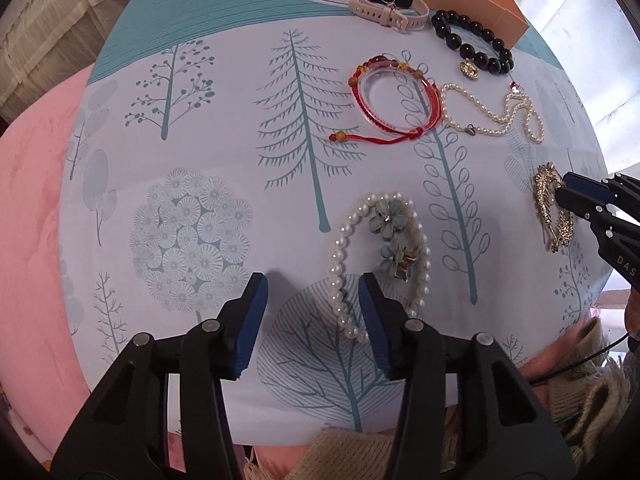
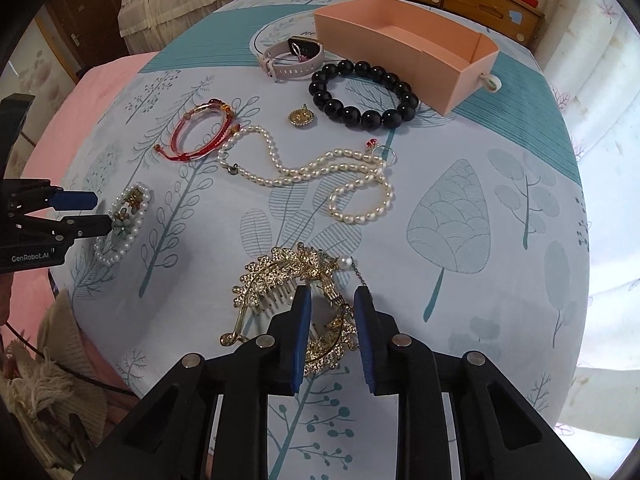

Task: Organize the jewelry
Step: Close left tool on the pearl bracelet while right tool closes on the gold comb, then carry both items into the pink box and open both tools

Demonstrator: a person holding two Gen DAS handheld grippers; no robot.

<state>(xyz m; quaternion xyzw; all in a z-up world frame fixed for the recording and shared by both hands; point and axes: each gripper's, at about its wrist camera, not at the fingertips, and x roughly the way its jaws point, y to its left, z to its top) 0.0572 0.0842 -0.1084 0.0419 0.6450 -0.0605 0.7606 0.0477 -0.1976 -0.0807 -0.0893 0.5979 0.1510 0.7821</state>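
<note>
My left tongs straddle the pearl bracelet on the tree-print desk, spread, not yet pinching; my right tongs bracket the gold hair comb, gap remaining, both bound, I judge, for the empty pink box.

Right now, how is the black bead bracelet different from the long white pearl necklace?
The black bead bracelet has big, round, dark beads; the pearl necklace has small, pale ones. The bracelet makes one closed ring, while the necklace lies unclasped in a long, winding line that curls at one end. The bracelet sits right beside the pink box; the necklace lies nearer the middle of the cloth. Both are strung beads lying flat, and neither gripper touches them.
</note>
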